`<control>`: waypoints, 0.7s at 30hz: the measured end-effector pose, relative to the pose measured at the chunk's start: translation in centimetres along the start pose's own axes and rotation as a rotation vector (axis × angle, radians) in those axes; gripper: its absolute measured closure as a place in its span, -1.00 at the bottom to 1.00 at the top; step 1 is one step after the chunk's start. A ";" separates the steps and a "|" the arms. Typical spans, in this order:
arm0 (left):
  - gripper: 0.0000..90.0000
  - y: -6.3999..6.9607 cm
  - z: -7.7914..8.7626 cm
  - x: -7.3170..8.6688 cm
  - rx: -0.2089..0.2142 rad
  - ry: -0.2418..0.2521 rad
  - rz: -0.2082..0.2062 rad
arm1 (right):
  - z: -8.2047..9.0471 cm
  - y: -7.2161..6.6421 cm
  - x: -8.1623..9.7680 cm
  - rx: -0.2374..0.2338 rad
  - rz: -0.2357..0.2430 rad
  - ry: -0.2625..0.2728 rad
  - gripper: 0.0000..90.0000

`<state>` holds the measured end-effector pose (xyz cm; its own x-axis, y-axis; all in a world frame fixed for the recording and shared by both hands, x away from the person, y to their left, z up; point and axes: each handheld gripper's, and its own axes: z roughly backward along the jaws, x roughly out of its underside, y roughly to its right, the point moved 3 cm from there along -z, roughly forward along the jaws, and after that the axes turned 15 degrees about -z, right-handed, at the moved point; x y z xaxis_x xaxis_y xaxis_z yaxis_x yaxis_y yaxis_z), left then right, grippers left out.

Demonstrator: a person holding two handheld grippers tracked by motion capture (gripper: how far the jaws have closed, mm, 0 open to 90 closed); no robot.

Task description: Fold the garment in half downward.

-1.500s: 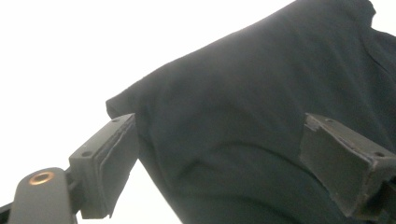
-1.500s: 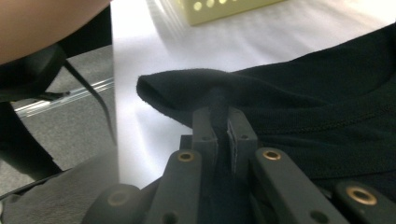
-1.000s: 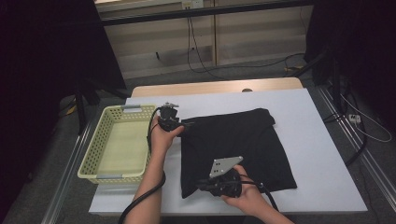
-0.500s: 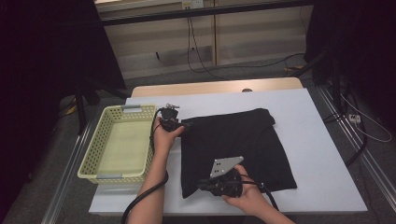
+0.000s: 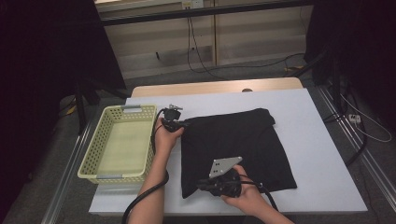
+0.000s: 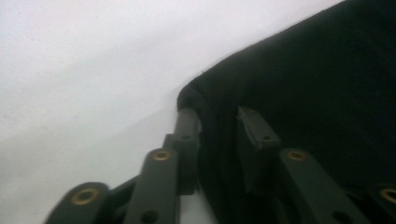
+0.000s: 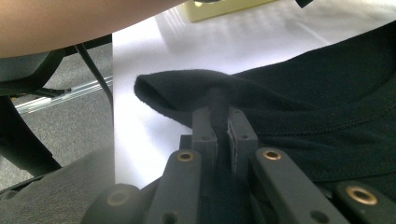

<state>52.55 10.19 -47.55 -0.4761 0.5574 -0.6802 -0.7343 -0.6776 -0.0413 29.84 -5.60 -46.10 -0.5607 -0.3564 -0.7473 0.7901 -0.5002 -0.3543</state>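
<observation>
Black garment (image 5: 236,144) lies folded flat on the table, right of the yellow basket (image 5: 119,142). My right gripper (image 5: 205,183) pinches its near-left corner; my left gripper (image 5: 183,125) has just been closing on the far-left corner, cloth between the jaws. Grabbing's about done; lifting and basketing remain.

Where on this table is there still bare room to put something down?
Free: the white table right of the black cloth, the strip beyond it, and inside the yellow basket. Crowded: the cloth's left edge, where the left gripper and right gripper work.
</observation>
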 end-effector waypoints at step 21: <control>0.92 -0.5 2.4 -2.2 0.004 -0.042 0.081 | 0.2 0.2 -0.2 0.008 -0.007 0.023 0.88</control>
<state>52.78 10.44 -44.23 -0.5539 0.5205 -0.6498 -0.6943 -0.7195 0.0155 30.02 -5.78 -45.88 -0.5602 -0.3352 -0.7575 0.7844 -0.5085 -0.3551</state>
